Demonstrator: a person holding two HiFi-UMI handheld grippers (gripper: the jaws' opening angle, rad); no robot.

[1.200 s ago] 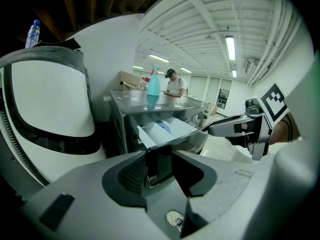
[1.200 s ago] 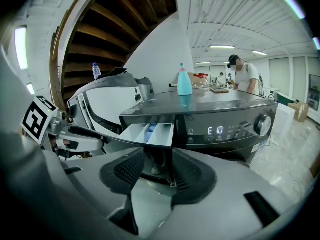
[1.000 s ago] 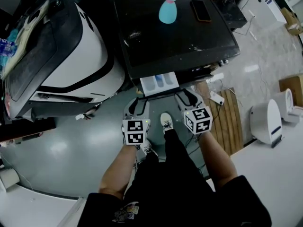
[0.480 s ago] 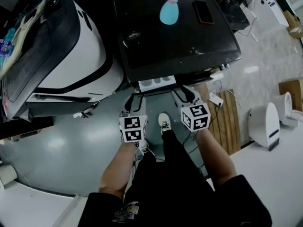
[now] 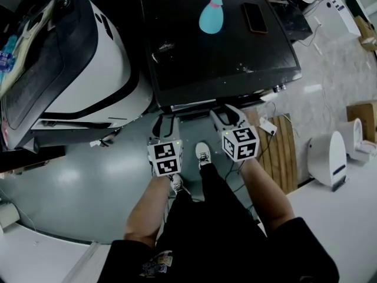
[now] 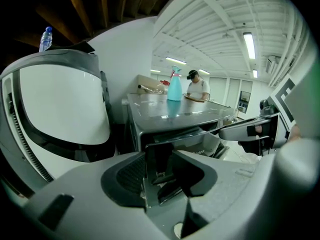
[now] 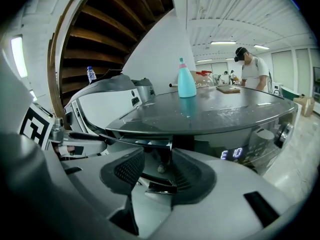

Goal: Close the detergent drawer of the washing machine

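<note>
The dark-topped washing machine (image 5: 218,52) stands ahead of me. Its detergent drawer (image 5: 191,105) shows only as a thin pale strip under the front edge, almost flush with the machine. My left gripper (image 5: 166,122) is at the drawer front's left end and my right gripper (image 5: 227,115) at its right end. Both sets of jaws stand apart. In the left gripper view the drawer front (image 6: 175,134) runs just past the left gripper (image 6: 160,156), and its end sits in the gap. In the right gripper view the drawer front (image 7: 145,144) meets the right gripper (image 7: 157,159) the same way.
A teal spray bottle (image 5: 210,13) and a phone (image 5: 254,16) lie on the machine's top. A white and black machine (image 5: 76,69) stands close on the left. A wooden pallet (image 5: 283,146) and a white appliance (image 5: 328,155) are to the right. My shoe (image 5: 204,154) is between the grippers.
The drawer has slid into the machine, so its white compartments no longer show. Both grippers moved toward the machine front with it.
</note>
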